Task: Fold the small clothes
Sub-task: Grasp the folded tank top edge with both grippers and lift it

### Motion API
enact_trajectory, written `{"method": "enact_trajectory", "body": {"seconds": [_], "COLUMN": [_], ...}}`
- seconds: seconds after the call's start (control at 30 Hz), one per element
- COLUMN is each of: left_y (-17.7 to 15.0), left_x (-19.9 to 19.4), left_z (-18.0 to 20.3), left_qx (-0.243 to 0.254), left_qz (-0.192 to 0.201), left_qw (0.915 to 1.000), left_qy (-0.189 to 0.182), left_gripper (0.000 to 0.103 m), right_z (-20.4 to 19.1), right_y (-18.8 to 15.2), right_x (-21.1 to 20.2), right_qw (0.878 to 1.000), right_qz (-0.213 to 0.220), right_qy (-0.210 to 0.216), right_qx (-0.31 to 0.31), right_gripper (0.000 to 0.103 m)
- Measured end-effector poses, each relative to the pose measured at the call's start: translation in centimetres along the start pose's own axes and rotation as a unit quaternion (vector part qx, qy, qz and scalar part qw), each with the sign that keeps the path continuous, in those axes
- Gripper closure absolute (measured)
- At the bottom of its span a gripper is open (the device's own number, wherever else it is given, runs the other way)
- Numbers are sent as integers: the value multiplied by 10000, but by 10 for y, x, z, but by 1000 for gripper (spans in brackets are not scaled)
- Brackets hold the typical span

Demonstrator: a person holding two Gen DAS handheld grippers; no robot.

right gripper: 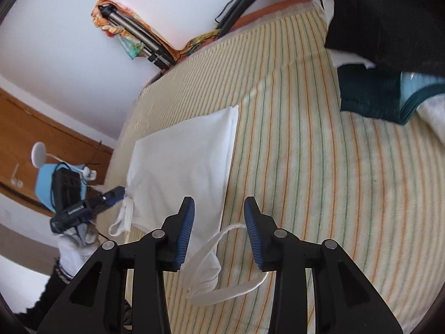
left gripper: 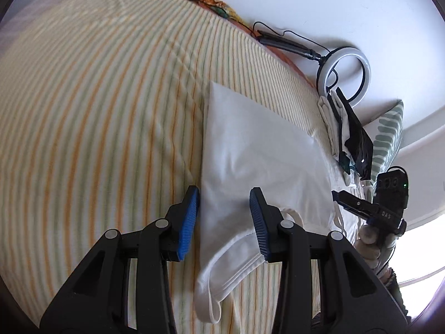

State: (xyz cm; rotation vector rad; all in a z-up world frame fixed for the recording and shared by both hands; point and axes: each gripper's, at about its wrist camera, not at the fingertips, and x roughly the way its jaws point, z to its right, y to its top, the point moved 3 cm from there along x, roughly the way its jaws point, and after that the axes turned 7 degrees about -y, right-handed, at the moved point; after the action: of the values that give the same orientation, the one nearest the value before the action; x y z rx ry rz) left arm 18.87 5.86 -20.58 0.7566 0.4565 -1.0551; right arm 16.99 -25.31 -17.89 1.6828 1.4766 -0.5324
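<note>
A white sleeveless top [left gripper: 250, 153] lies folded into a long strip on the striped bed sheet [left gripper: 97, 111]. Its shoulder straps trail toward me. My left gripper [left gripper: 224, 214] is open, and the strap end of the top lies between its blue pads without being pinched. My right gripper [right gripper: 219, 208] is open too, over the other strap end of the same top [right gripper: 180, 161], with a loose strap [right gripper: 222, 233] under it. Each gripper shows in the other's view, held in a hand: the right gripper [left gripper: 343, 198] and the left gripper [right gripper: 115, 193].
A pile of unfolded clothes, black [right gripper: 375, 14] and dark teal [right gripper: 370, 97], lies on the bed beside the top. A ring light [left gripper: 345, 72] and a tripod [right gripper: 139, 39] rest against the white wall. A green patterned pillow [left gripper: 389, 136] sits at the bed's edge, and wooden furniture [right gripper: 41, 139] stands beyond.
</note>
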Motion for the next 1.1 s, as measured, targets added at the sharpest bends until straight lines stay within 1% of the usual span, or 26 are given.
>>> {"method": "enact_trajectory", "body": {"seconds": [0.07, 0.13, 0.2, 0.23, 0.3, 0.33, 0.37, 0.47, 0.57, 0.63, 0.77, 0.93, 1.1], "left_y": [1, 4, 6, 6, 7, 7, 7, 6, 6, 5, 3, 0, -1], "left_x": [2, 4, 7, 9, 13, 14, 17, 17, 11, 5, -3, -9, -9], "left_z": [2, 2, 3, 3, 6, 7, 9, 13, 22, 32, 49, 74, 102], "left_qx": [39, 8, -39, -35, 32, 64, 100, 186, 415, 600, 831, 1187, 1439], "left_qz": [10, 24, 45, 22, 38, 22, -18, 11, 118, 200, 313, 415, 480], "left_qw": [10000, 10000, 9999, 9999, 10000, 10000, 9999, 9998, 9989, 9978, 9957, 9916, 9882], "left_qy": [-4, -73, -115, -101, -48, -29, -10, 41, 163, 217, 247, 287, 191], "left_gripper": [65, 65, 69, 74, 75, 80, 90, 94, 95, 96, 96, 96, 96], "right_z": [1, -3, -4, -4, -9, -11, -14, -26, -38, -48, -60, -65, -52], "right_y": [-2, -1, -1, -2, -4, -6, -5, -5, -5, -4, -4, -4, 0], "right_x": [8, 11, 12, 12, 17, 18, 22, 21, 10, 2, -12, -30, -55], "right_qw": [9998, 9998, 9995, 9992, 9989, 9990, 9991, 9998, 9989, 9972, 9943, 9919, 9913], "right_qz": [-106, -79, -88, -88, -170, -203, -209, -119, 96, 244, 437, 624, 792], "right_qy": [115, 168, 264, 325, 404, 378, 340, 25, -182, -327, -453, -503, -568], "right_qx": [88, 100, 152, 202, 186, 148, 115, -154, -415, -630, -860, -984, -888], "right_gripper": [68, 68, 68, 69, 78, 84, 89, 96, 99, 100, 100, 100, 100]}}
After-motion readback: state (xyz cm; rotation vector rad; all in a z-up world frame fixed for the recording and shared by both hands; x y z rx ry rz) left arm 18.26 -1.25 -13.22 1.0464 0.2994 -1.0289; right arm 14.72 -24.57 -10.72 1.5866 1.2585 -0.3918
